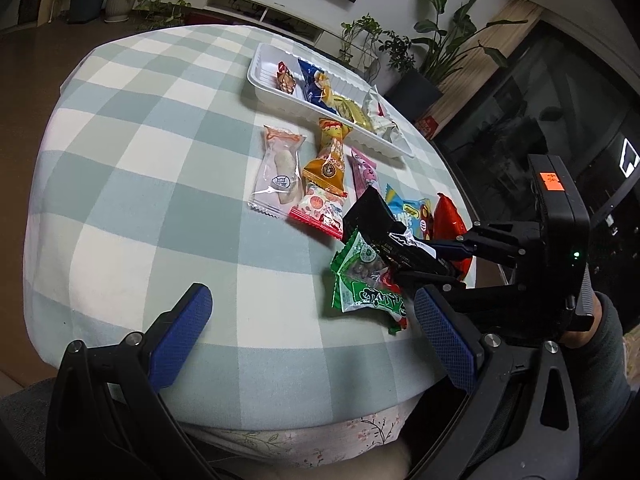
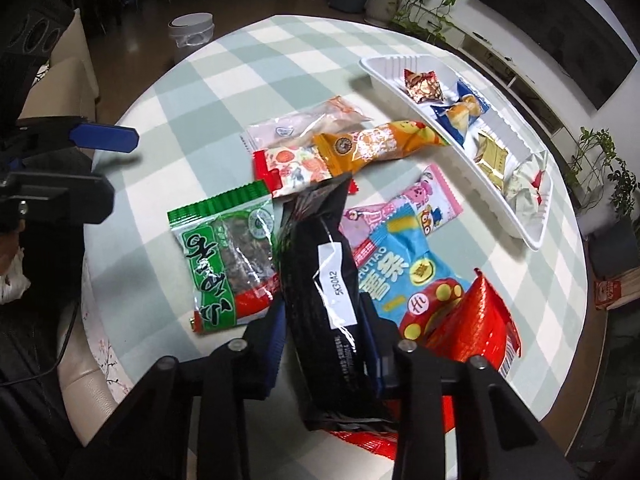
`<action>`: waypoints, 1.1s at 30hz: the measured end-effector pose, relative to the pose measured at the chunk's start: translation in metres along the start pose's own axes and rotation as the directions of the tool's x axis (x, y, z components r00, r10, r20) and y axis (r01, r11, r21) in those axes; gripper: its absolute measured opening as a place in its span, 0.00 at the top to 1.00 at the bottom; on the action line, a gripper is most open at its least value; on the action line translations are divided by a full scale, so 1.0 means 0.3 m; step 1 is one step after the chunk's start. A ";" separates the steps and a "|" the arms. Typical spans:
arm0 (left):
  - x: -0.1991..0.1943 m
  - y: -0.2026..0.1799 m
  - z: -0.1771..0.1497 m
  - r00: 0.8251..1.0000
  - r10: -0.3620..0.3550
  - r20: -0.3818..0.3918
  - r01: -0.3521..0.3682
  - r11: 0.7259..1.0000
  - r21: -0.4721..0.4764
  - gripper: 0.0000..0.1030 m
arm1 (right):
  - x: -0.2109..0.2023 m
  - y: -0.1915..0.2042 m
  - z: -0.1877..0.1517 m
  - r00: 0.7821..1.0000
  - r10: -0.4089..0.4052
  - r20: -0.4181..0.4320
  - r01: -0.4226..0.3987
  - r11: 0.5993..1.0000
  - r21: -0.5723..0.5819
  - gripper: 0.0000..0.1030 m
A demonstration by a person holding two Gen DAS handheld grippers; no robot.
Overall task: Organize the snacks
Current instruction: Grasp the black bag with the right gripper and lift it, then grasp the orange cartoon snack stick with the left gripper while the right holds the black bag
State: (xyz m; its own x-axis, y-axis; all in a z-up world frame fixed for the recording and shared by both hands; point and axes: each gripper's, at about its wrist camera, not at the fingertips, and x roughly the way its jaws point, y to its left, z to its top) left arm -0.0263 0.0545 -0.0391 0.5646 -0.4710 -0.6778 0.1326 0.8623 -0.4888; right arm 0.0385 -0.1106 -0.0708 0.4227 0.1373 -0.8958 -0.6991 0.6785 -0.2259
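- Looking along the left hand-held gripper [image 1: 312, 344], the left wrist view shows its two blue-padded fingers [image 1: 180, 336] spread wide with only checked cloth between them; it holds nothing and hovers over the near edge of the surface [image 1: 152, 184].
- Only this view shows the right hand-held gripper [image 1: 404, 258] from outside: a sleeved hand [image 1: 600, 332] brings it in from the right, tilted down, fingers closed on a black snack packet [image 1: 372, 216] that lies over a green packet [image 1: 360, 280].
- Beyond them lie a clear packet [image 1: 278, 170], an orange packet [image 1: 330, 156] overlapping a red-and-white packet [image 1: 320, 212], a pink packet [image 1: 364, 170], a light blue packet [image 1: 412, 214] and a red packet [image 1: 450, 220].
- A white tray [image 1: 260, 76] sits at the far side, holding a brown-red sweet, a blue-wrapped cake, gold-wrapped pieces and a white wrapper in a row.
- The right wrist view alone shows the grip close up: the right hand-held gripper [image 2: 326, 340] is narrowed, its pads pressed on both sides of the black snack packet [image 2: 320, 292], whose white label faces the camera.
- This packet's far end rests over the green packet [image 2: 228, 256] and the red-and-white packet [image 2: 296, 168]; the light blue packet [image 2: 404, 272] and red packet [image 2: 480, 328] lie just right of it.
- The white tray [image 2: 532, 232] runs along the right, with the same four kinds of snack in it.
- One blue finger of the left hand-held gripper [image 2: 104, 136] shows at the left edge.
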 end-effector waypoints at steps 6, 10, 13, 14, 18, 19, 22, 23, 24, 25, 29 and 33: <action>-0.003 0.004 0.001 1.000 -0.009 0.008 0.009 1.000 -0.001 0.01 | -0.034 -0.007 -0.008 0.999 0.040 0.036 -0.041 0.998 0.042 0.71; -0.009 0.000 0.013 1.000 -0.003 0.014 0.003 1.000 0.002 0.01 | -0.090 -0.032 -0.021 0.991 0.070 0.112 -0.083 0.990 0.117 0.71; -0.022 -0.025 0.046 0.999 0.036 0.025 -0.037 0.998 0.050 0.01 | -0.141 -0.060 -0.034 0.975 0.091 0.203 -0.131 0.972 0.194 0.71; -0.025 -0.036 0.064 0.998 0.057 0.030 -0.059 0.996 0.067 0.01 | -0.160 -0.075 -0.040 0.964 0.097 0.249 -0.157 0.960 0.231 0.71; -0.010 -0.102 0.175 0.991 0.122 0.045 -0.128 0.981 0.148 0.01 | -0.177 -0.167 -0.080 0.906 0.055 0.419 -0.260 0.854 0.450 0.71; 0.007 -0.125 0.206 0.989 0.141 0.037 -0.145 0.973 0.177 0.01 | -0.173 -0.184 -0.095 0.894 0.031 0.448 -0.275 0.825 0.493 0.71; 0.082 -0.200 0.290 0.982 0.188 0.000 -0.181 0.948 0.261 0.02 | -0.172 -0.190 -0.110 0.895 -0.109 0.433 -0.166 0.819 0.550 0.71; 0.108 -0.222 0.308 0.980 0.197 -0.010 -0.186 0.940 0.285 0.02 | -0.186 -0.186 -0.106 0.889 -0.152 0.431 -0.122 0.830 0.545 0.71; 0.135 -0.243 0.322 0.979 0.204 -0.021 -0.188 0.933 0.306 0.02 | -0.205 -0.185 -0.108 0.875 -0.172 0.453 -0.115 0.835 0.538 0.71; 0.169 -0.261 0.340 0.977 0.211 -0.034 -0.189 0.927 0.325 0.02 | -0.224 -0.185 -0.114 0.859 -0.169 0.484 -0.136 0.834 0.534 0.71; 0.308 -0.298 0.384 0.953 0.289 -0.088 -0.234 0.891 0.389 0.10 | -0.219 -0.187 -0.115 0.861 -0.186 0.474 -0.125 0.826 0.550 0.71; 0.412 -0.275 0.414 0.922 0.364 -0.134 -0.279 0.863 0.421 0.43 | -0.221 -0.218 -0.141 0.860 -0.195 0.472 -0.140 0.798 0.586 0.71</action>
State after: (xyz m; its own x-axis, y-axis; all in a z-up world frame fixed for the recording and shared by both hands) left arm 0.1336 -0.0516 -0.0145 0.4599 -0.1457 -0.8759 0.2996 0.9541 -0.0014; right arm 0.0319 -0.1946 -0.0129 0.7719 0.3261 -0.5457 -0.2794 0.9451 0.1695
